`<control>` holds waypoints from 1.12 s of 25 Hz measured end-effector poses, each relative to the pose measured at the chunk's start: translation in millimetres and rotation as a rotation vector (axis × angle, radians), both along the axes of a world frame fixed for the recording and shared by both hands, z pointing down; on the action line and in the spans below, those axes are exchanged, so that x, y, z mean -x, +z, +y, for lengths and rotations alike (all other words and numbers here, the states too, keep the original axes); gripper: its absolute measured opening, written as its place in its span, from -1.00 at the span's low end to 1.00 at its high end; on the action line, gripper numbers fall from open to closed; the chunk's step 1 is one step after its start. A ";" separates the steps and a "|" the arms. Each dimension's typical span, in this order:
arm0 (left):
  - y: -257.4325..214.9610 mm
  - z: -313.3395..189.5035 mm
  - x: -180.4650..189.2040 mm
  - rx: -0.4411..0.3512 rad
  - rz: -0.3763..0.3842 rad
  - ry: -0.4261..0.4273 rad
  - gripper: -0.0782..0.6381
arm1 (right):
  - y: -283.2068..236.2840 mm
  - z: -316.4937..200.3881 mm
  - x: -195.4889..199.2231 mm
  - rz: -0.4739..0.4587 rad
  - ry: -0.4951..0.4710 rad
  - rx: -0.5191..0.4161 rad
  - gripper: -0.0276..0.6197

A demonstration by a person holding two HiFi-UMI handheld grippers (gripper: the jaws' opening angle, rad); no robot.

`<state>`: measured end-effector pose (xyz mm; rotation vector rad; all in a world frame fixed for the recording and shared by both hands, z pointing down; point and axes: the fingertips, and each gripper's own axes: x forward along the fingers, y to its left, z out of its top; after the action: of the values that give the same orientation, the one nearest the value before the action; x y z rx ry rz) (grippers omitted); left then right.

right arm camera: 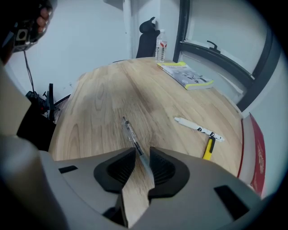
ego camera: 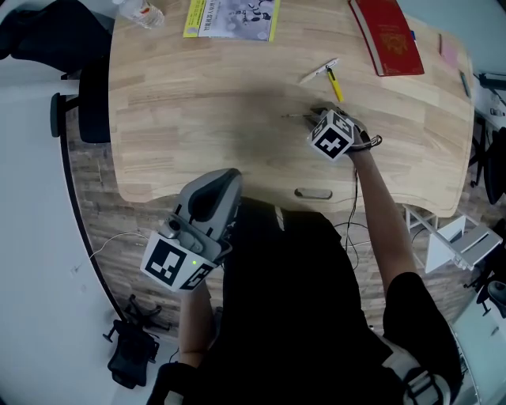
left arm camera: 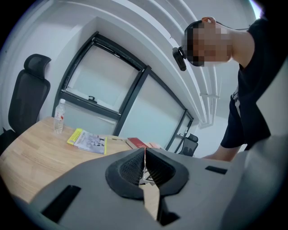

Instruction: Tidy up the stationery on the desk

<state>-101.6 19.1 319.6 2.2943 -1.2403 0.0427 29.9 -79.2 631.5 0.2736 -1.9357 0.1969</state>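
Note:
A clear ballpoint pen [right arm camera: 130,134] lies flat on the wooden desk [ego camera: 198,111]; its near end runs in between the jaws of my right gripper [right arm camera: 141,157], which stand apart with desk showing on both sides of it. In the head view that gripper [ego camera: 320,115] points steeply down at the desk's middle right. A white pen [right arm camera: 198,127] and a yellow pen [right arm camera: 208,149] lie just beyond, to the right. My left gripper [left arm camera: 144,155] is shut and empty, held off the desk's near edge [ego camera: 225,178].
A red book [ego camera: 387,33] lies at the far right, a yellow-edged booklet [ego camera: 233,17] and a water bottle [ego camera: 142,12] at the far side. A pink slip [ego camera: 448,49] sits by the right edge. A black chair [ego camera: 87,111] stands at the left.

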 end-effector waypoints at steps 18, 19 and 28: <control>-7.1 18.1 -10.8 -0.021 -0.021 0.003 -0.68 | -17.3 36.0 2.6 -0.294 0.905 0.182 -0.73; -7.3 18.6 -12.1 -0.022 -0.023 0.007 -0.68 | -18.6 37.3 2.1 -0.321 0.984 0.196 -0.73; -9.7 22.2 -18.8 -0.025 -0.021 0.016 -0.68 | -22.8 32.8 5.8 -0.422 1.260 0.126 -0.73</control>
<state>-82.8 41.2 309.9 2.3311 -1.2392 0.0578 24.0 -46.3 608.7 1.4312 -1.8668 1.2640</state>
